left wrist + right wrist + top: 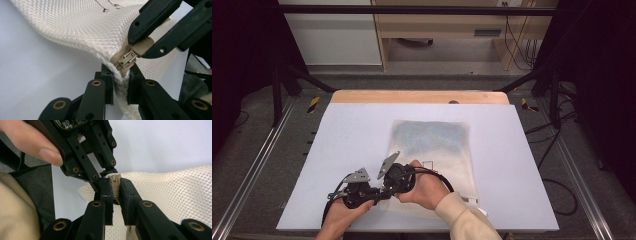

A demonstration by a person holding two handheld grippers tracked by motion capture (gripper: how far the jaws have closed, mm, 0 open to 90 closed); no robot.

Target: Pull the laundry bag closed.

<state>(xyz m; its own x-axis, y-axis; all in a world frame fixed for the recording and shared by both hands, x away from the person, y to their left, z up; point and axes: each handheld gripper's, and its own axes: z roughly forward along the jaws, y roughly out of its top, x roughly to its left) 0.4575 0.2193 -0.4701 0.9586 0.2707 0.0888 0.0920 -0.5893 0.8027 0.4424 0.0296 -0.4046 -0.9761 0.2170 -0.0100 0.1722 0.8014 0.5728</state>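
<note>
**Observer:** Start at the grippers. What have you got?

**Operator:** My left gripper point(121, 86) is pinching the corner of the mesh bag point(82, 27), right at the end of its zip; its jaws stand nearly together with the fabric bunched between them. My right gripper point(115, 195) is pressed tight on the tan zip pull tab point(115, 187). In the left gripper view I see that same right gripper coming in from the upper right, its jaws closed on the tab just past the metal slider point(126, 60).

**Observer:** How close are the two?

**Operator:** Tips almost touching. In the high view the left gripper point(374, 192) and right gripper point(387, 189) meet at the bag's near left corner, my hands right behind them.

**Observer:** And the bag itself?

**Operator:** It's a cream mesh bag point(432, 150), lying flat on the bench point(347, 140), a little right of centre, long side running away from me. The corner I hold is lifted slightly off the surface; the rest rests flat. Something bluish-grey shows through the mesh in its far half, though I can't tell what it is.
</note>
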